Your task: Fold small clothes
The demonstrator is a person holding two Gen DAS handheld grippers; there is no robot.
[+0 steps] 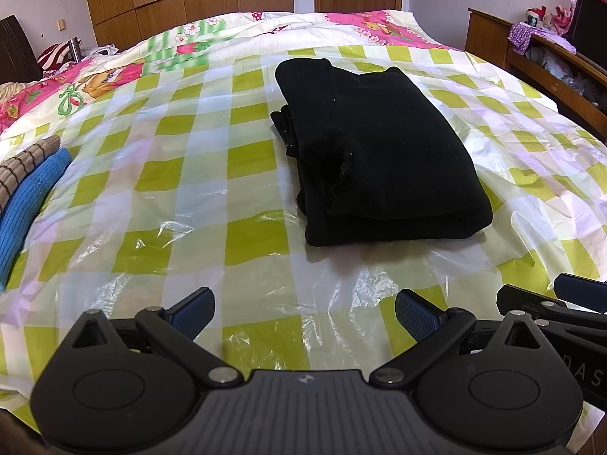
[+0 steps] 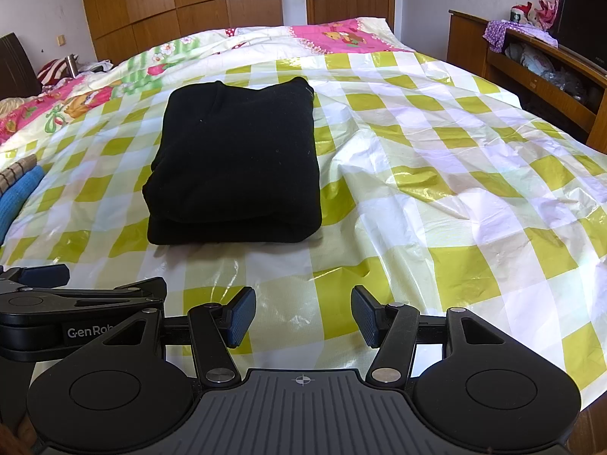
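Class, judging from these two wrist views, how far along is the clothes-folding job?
Done: the black garment lies folded into a neat rectangle on the checked plastic sheet. In hand: nothing; the left hand-held gripper and right hand-held gripper are open and empty. Possibly left: the blue knit and striped knit at the edge.

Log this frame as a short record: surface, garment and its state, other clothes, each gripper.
surface: green-and-white checked plastic sheet over a bed
garment: black fabric garment, folded into a compact stack, lying on the sheet
other clothes: blue knitted item and brown striped knitted item at the left edge
left gripper: open, empty, short of the garment
right gripper: open, empty
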